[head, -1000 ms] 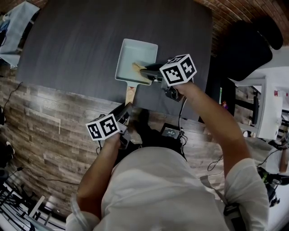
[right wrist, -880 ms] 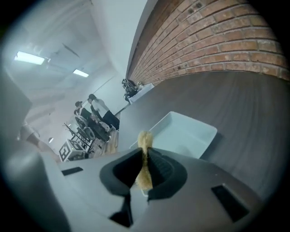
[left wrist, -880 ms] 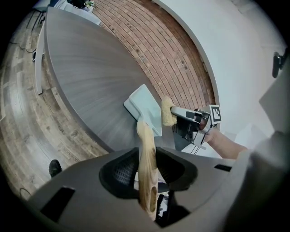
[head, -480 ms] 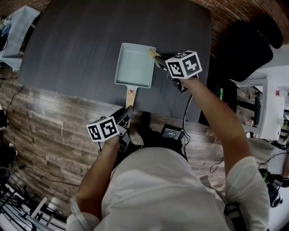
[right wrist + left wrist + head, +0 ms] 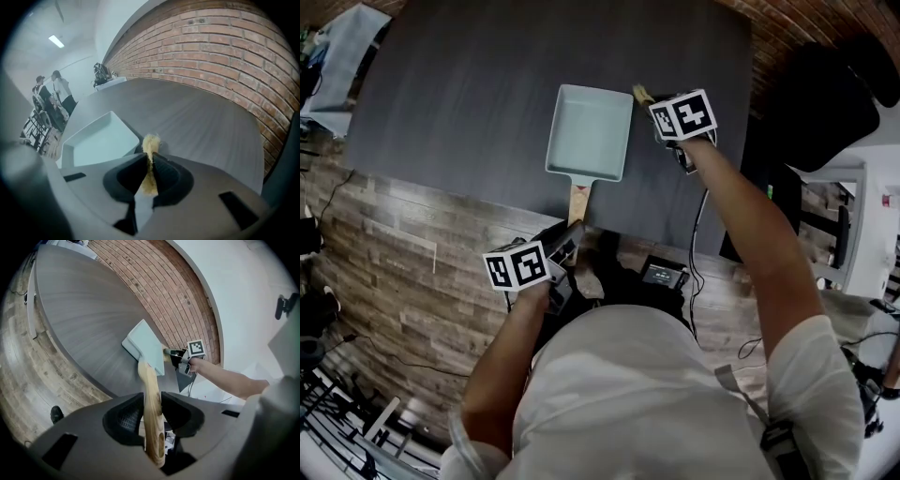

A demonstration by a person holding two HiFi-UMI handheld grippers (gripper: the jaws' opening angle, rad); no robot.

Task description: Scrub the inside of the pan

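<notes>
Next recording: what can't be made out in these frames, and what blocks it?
- Head view: the marker cube covers most of the scrubber; whether it touches the table is unclear.
- Right gripper view: the right tool hides the scrubber's lower end.
- Pan, all views: any residue inside is too small to see.
- Right gripper view: the people at far left are too small to describe.

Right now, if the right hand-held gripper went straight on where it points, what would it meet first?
Probably the bare dark table, just beside the pan. The yellow scrubber in its jaws would touch first. Depth is unclear.
</notes>
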